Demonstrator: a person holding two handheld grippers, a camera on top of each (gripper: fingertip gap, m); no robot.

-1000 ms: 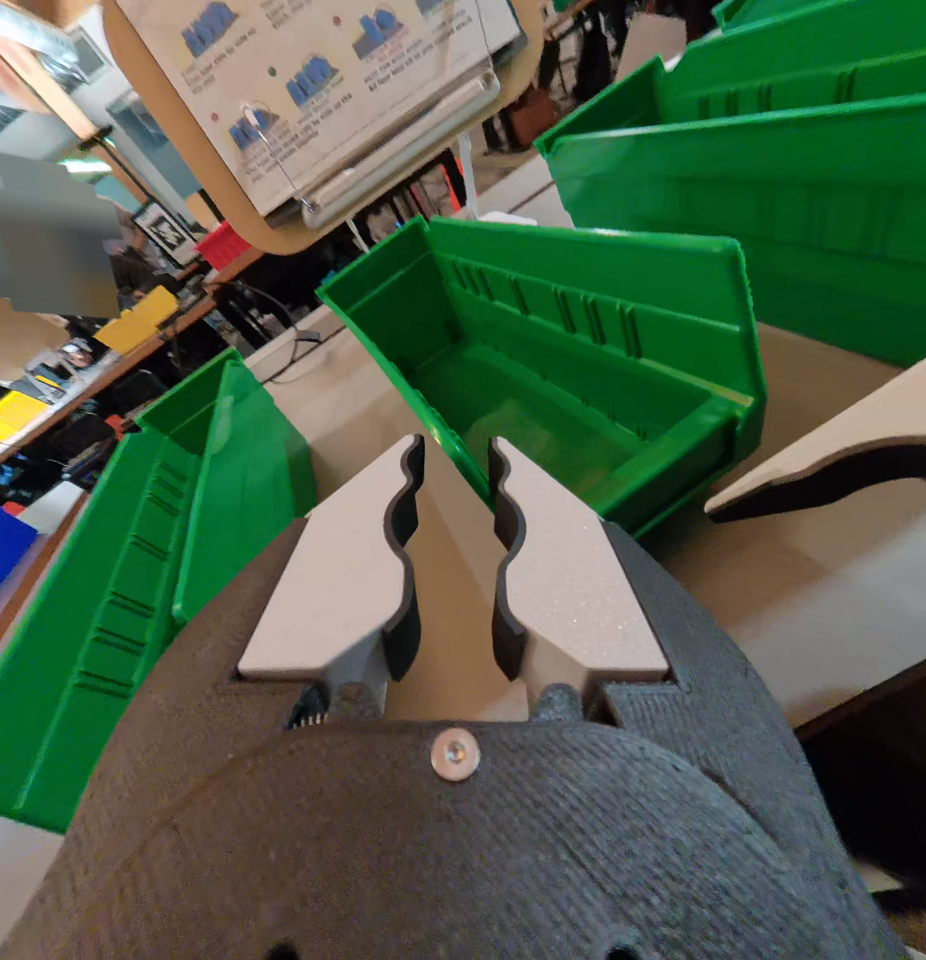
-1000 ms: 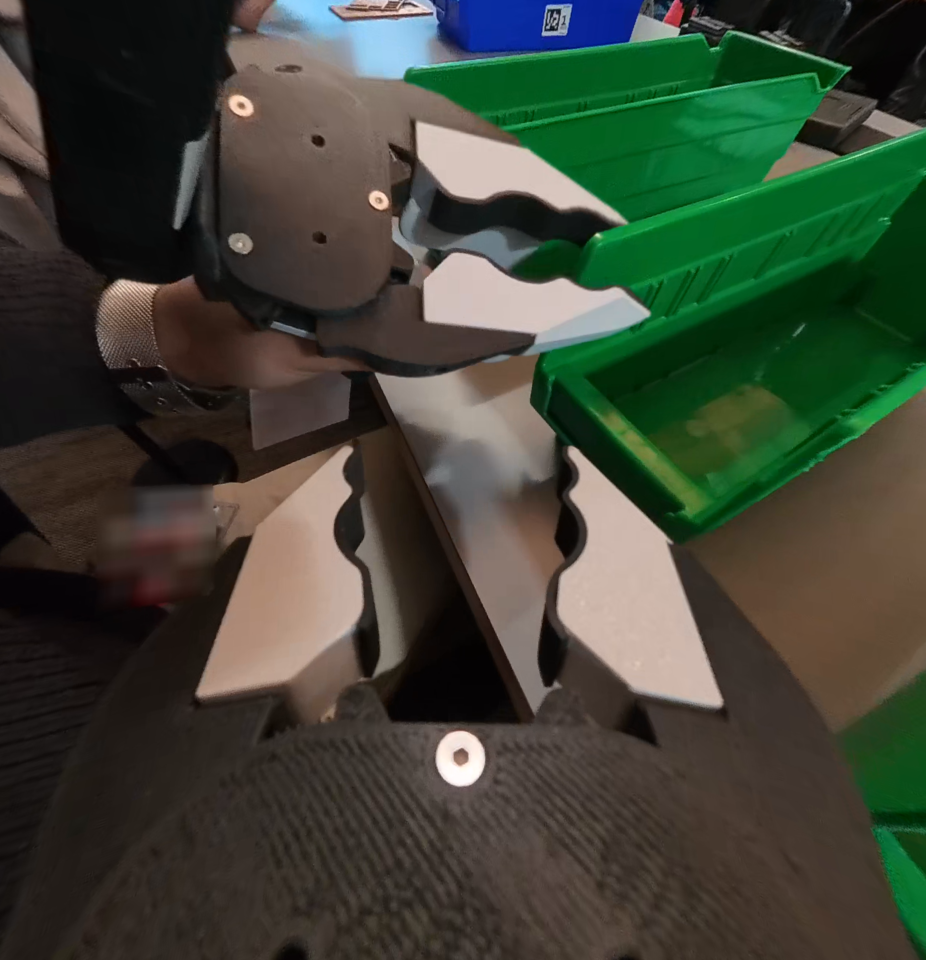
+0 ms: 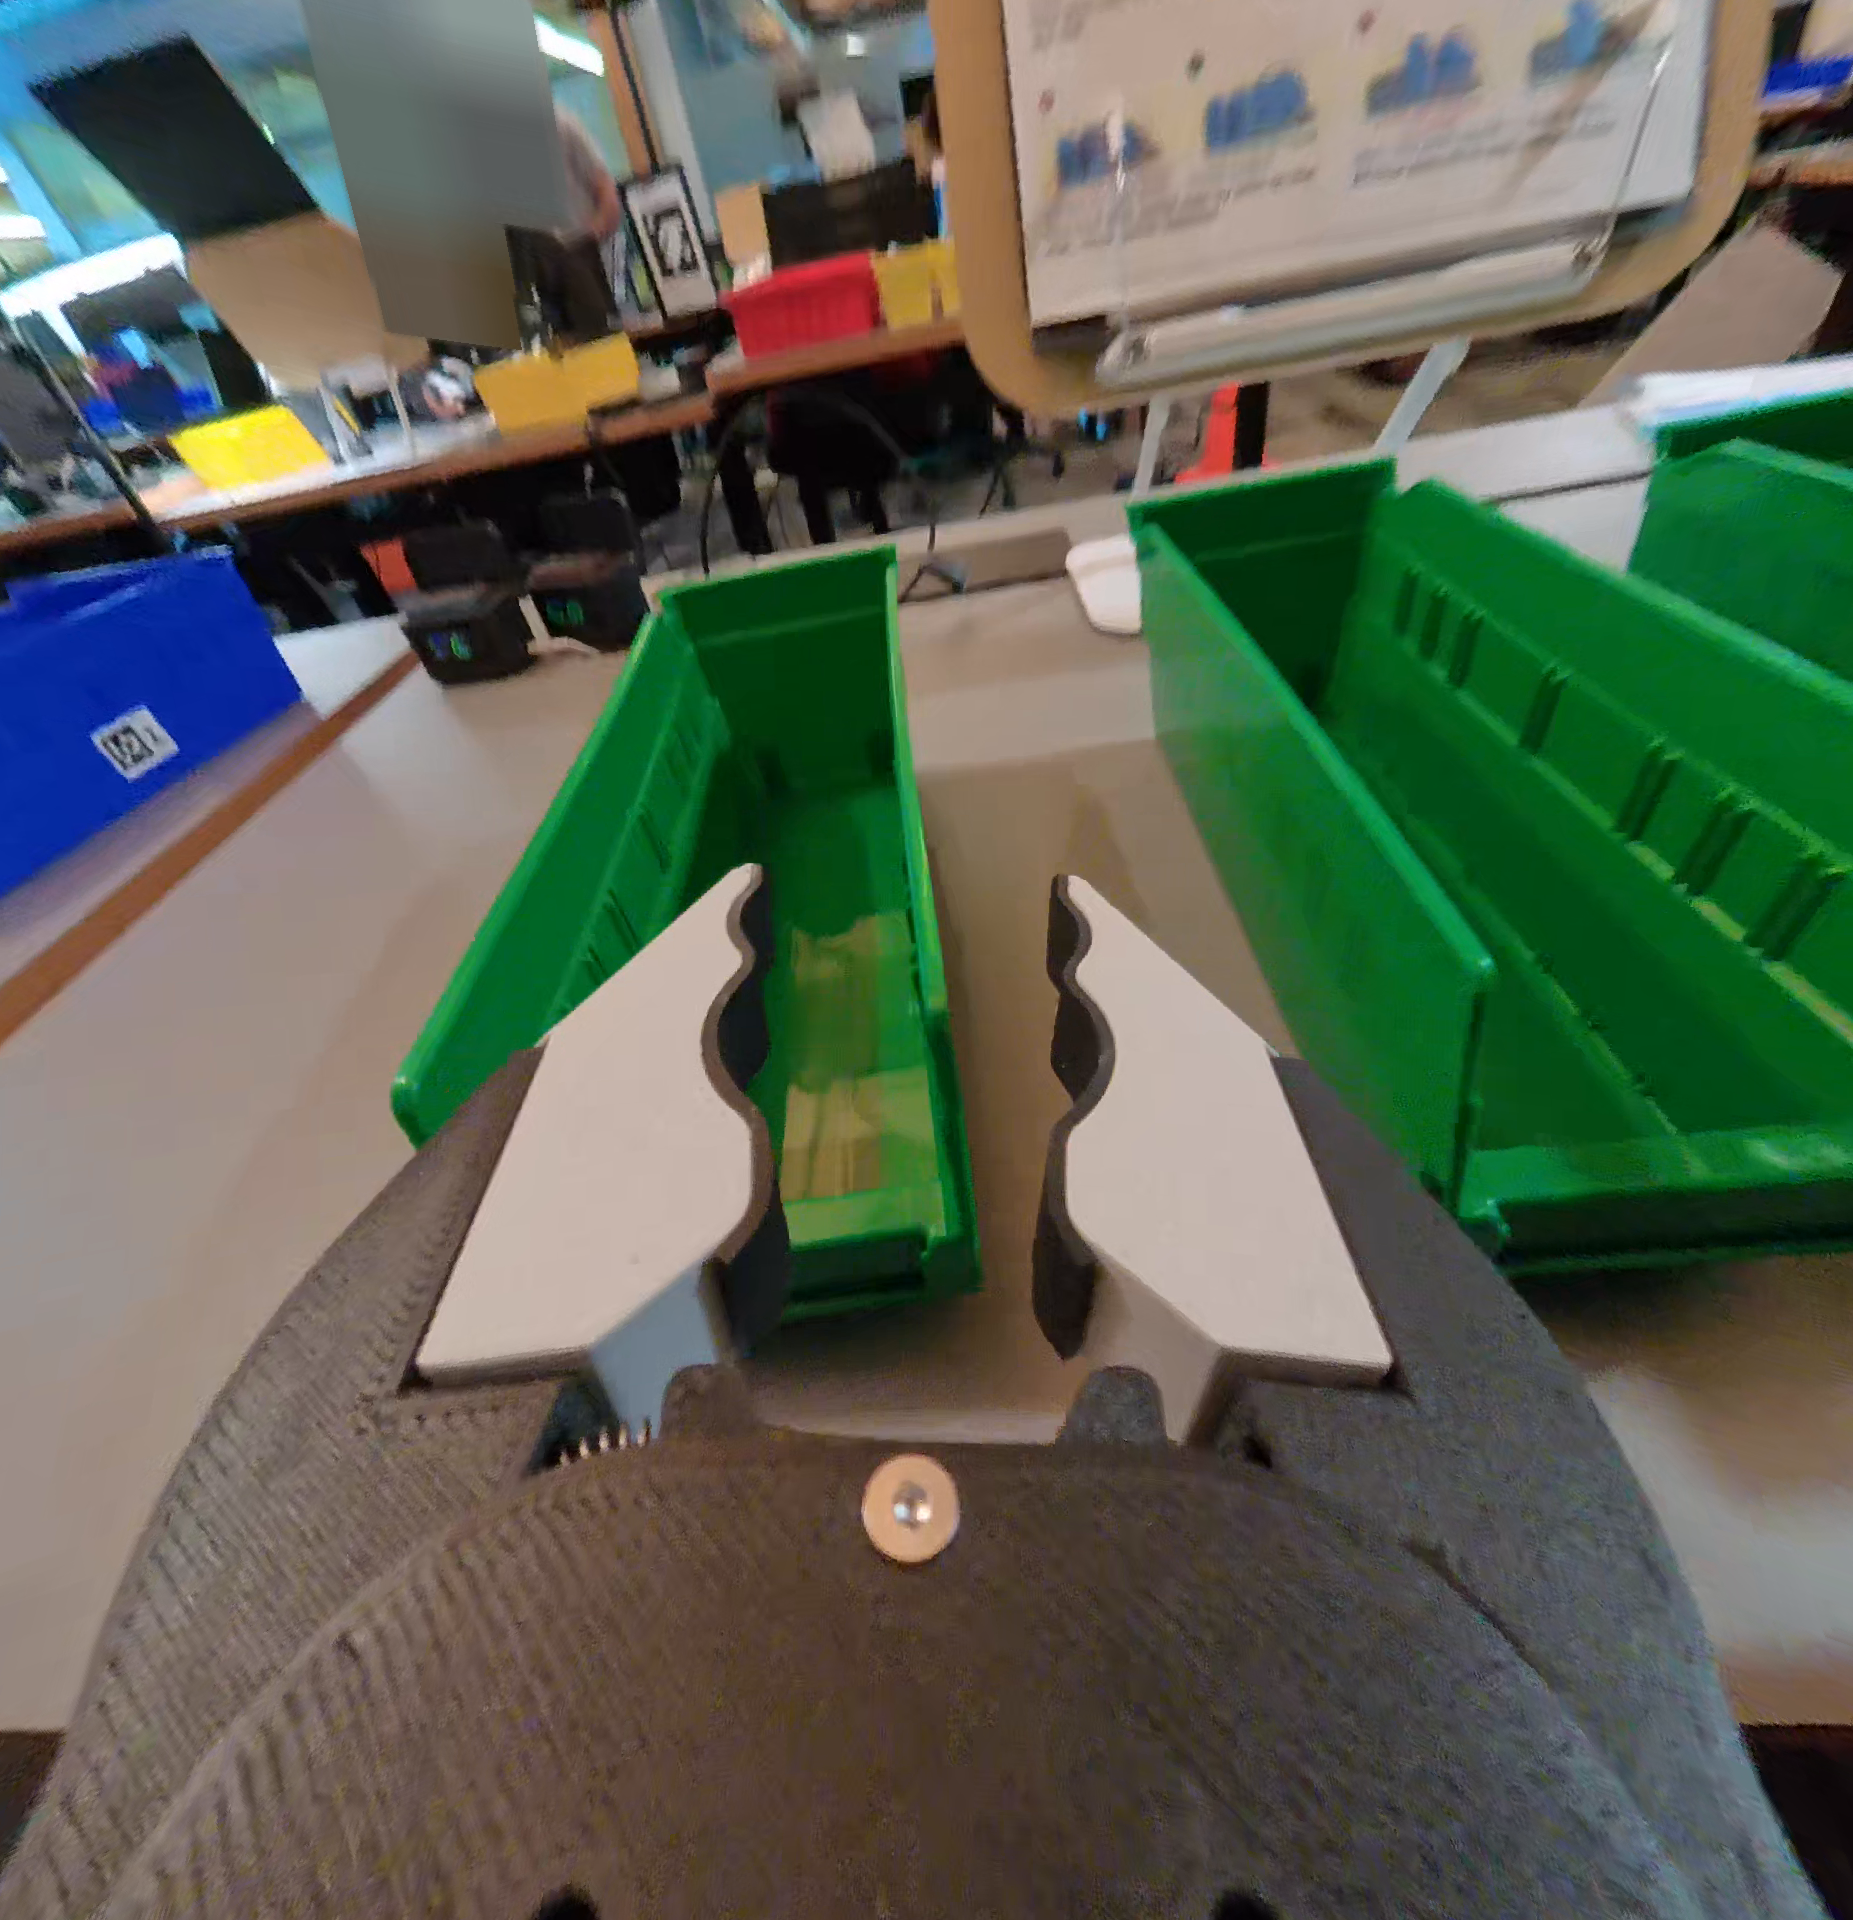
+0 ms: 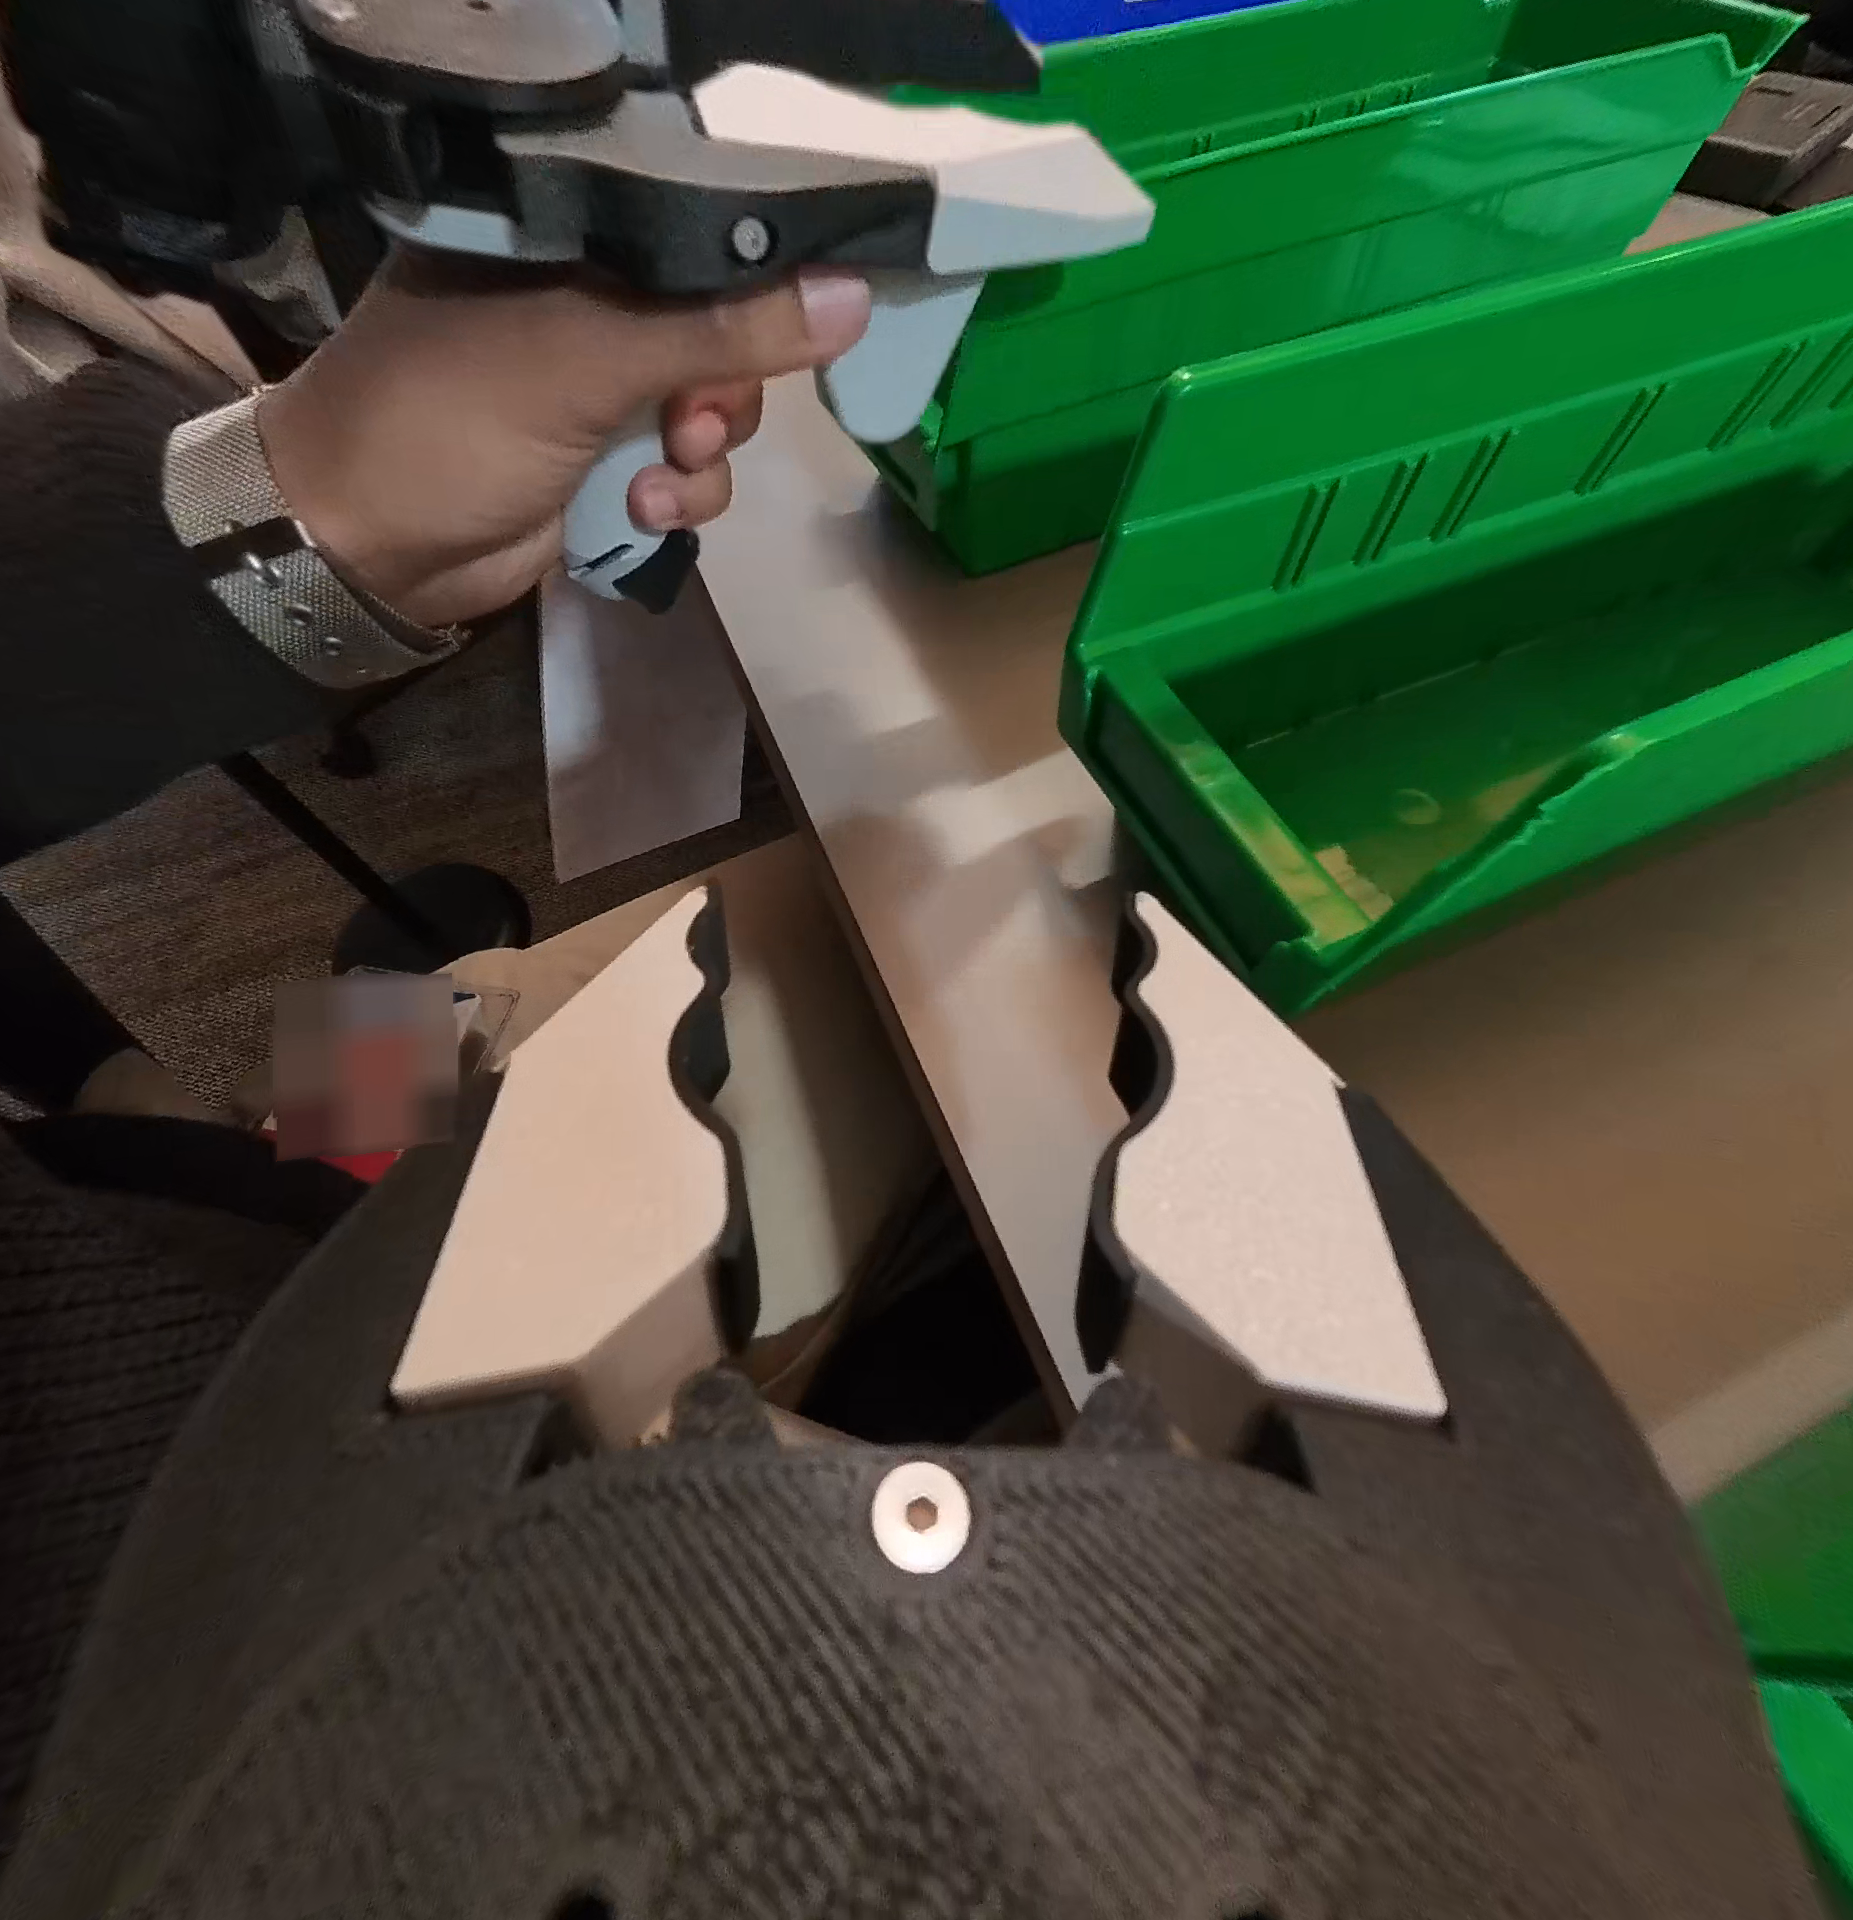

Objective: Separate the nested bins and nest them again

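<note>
Presently, from the left wrist view: my left gripper (image 3: pixel 906 1039) has its jaws apart and empty, held above the near end of the narrow green bin (image 3: pixel 797 831), which lies lengthwise on the desk (image 3: pixel 174 1195). The bin's right wall runs up between my fingers without touching either. A second green bin (image 3: pixel 1524 883) sits well apart to the right, with a third green bin (image 3: pixel 1763 540) behind it. All three stand separate and upright, open tops up, with slotted inner walls and glossy floors. Risk noted: if I close on that thin wall off-centre, the long bin may swing or tip on lifting, and its smooth plastic may slip in the jaws. It could also catch on a rim when lowered into another bin.

From the right wrist view: my right gripper (image 4: pixel 917 1122) also has jaws apart and empty, hanging over the desk's near edge (image 4: pixel 901 987), away from any bin. The green bin (image 4: pixel 1473 748) ahead lies near that edge with its low front lip toward me; a nudge could push it askew. The left gripper appears up left, held in a hand (image 4: pixel 506 436), and the two tools could collide in reaching.
</note>
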